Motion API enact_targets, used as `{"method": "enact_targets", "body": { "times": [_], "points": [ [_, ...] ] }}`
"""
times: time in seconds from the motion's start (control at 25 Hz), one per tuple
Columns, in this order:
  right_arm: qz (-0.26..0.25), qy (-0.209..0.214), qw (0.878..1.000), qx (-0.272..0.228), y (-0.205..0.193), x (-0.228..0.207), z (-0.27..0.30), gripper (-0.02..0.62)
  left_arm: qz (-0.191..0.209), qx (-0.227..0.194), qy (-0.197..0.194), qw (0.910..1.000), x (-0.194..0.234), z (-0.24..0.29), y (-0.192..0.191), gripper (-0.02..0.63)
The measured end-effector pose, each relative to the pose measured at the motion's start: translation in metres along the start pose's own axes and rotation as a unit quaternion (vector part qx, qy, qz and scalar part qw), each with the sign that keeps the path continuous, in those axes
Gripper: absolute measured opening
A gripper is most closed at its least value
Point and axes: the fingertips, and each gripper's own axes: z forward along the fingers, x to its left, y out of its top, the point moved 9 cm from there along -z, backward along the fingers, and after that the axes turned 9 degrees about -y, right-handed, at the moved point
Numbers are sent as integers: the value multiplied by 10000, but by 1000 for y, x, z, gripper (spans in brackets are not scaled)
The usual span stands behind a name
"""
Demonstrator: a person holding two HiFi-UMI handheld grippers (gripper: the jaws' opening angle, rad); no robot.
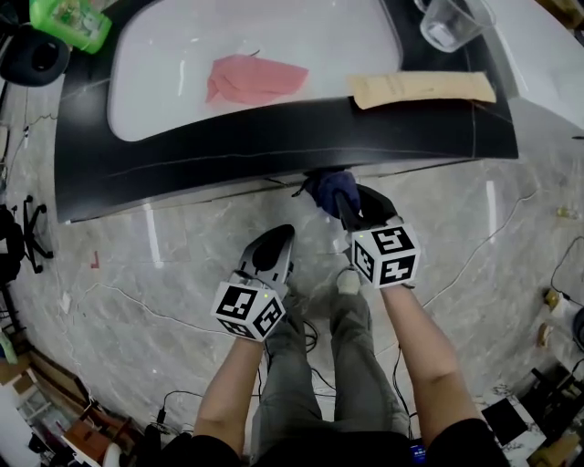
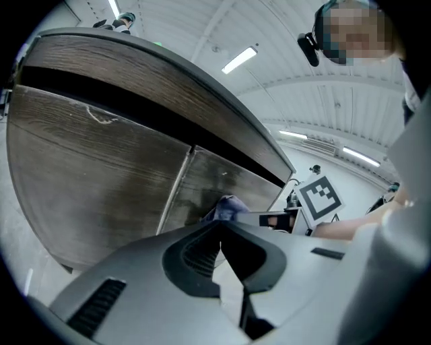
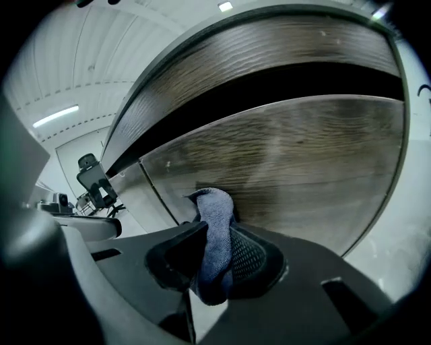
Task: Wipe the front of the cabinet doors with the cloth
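Note:
My right gripper (image 1: 345, 206) is shut on a blue cloth (image 1: 330, 189), pressing it against the dark wood cabinet door (image 3: 296, 162) under the black counter edge. In the right gripper view the cloth (image 3: 214, 239) sits pinched between the jaws, its top bunched against the door. My left gripper (image 1: 272, 251) hangs lower and to the left, away from the cabinet, its jaws closed with nothing in them. From the left gripper view I see both door panels (image 2: 94, 175), the seam between them, the cloth (image 2: 227, 207) and the right gripper (image 2: 283, 219) beside it.
On the counter top (image 1: 274, 137) lie a pink cloth (image 1: 254, 78), a tan paper strip (image 1: 422, 88) and a clear container (image 1: 449, 22); a green object (image 1: 69, 20) sits at its left end. Marble floor (image 1: 164, 264) below, cables and clutter bottom right, an office chair (image 1: 16, 239) left.

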Motion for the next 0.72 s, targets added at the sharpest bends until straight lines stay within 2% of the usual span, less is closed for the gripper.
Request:
{"method": "enact_targets", "body": {
  "times": [0.72],
  "points": [
    [302, -581, 9977, -145, -7, -123, -40, 91, 140, 469, -692, 9964, -65, 107, -15, 8]
  ]
}}
